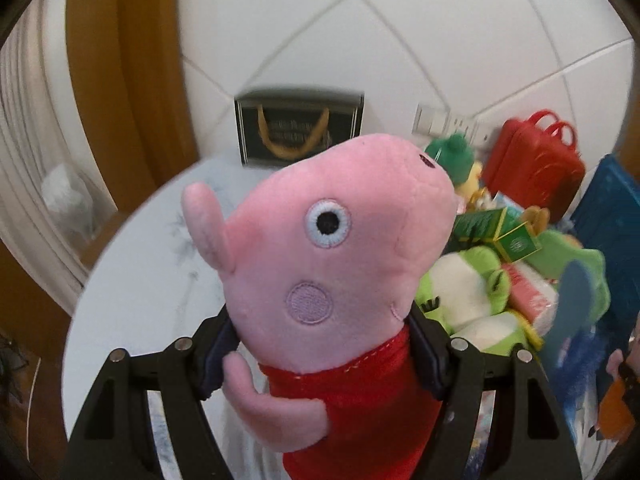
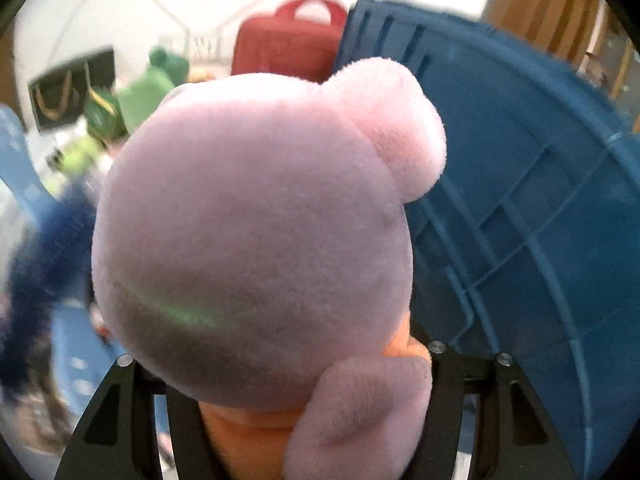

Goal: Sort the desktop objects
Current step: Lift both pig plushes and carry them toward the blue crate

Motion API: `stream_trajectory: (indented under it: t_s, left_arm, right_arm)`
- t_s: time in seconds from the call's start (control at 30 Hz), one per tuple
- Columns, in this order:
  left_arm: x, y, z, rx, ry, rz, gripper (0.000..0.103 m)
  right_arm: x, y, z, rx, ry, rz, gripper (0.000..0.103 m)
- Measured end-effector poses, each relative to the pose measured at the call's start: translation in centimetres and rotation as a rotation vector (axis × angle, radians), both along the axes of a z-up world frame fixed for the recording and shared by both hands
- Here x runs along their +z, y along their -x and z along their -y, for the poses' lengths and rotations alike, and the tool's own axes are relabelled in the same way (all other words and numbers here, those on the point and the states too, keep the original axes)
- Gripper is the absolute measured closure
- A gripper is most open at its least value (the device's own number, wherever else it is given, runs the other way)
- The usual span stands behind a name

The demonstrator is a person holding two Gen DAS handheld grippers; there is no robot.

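My left gripper [image 1: 320,356] is shut on a pink pig plush in a red dress [image 1: 320,248], held upright above the white round table [image 1: 132,272]; the jaws squeeze its neck. My right gripper [image 2: 280,368] is shut on a second pink pig plush in an orange dress [image 2: 256,220], seen from the back of its head, right beside the blue plastic crate [image 2: 520,184]. The plush fills most of the right wrist view.
A heap of toys lies at the table's right: green frog plush [image 1: 472,292], green boxes [image 1: 492,228], red case [image 1: 536,160], blue crate [image 1: 616,216]. A dark gift bag [image 1: 296,128] stands at the back against the tiled wall.
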State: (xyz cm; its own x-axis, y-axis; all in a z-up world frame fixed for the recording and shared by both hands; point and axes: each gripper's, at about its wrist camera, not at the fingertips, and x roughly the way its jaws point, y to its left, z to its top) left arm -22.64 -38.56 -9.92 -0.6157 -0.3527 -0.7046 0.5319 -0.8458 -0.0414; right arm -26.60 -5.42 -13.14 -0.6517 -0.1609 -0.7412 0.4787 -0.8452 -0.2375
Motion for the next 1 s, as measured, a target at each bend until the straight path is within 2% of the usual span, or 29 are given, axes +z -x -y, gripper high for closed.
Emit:
stream_trajectory:
  t_s: [0.2, 0.37, 0.7, 0.87, 1.0]
  left_arm:
    - [3.6, -3.8, -3.9, -0.044, 0.044, -0.089, 0.029]
    - [5.1, -6.2, -8.2, -0.044, 0.057, -0.122, 0.029]
    - [7.6, -10.0, -19.6, 0.024, 0.095, -0.178, 0.029]
    - [9.0, -11.2, -23.9, 0.006, 0.118, -0.187, 0.029]
    - [10.4, -11.7, -26.3, -0.048, 0.154, -0.215, 0.029]
  right_arm:
    - [4.2, -1.4, -2.0, 0.048, 0.164, -0.009, 0.041]
    - [7.2, -2.8, -2.5, 0.136, 0.221, -0.057, 0.041]
    - [14.1, -4.0, -6.1, 0.356, 0.298, -0.148, 0.041]
    - [17.8, -5.1, -9.4, 0.403, 0.362, -0.154, 0.041]
    - [20.0, -6.3, -11.0, 0.393, 0.392, -0.196, 0.041]
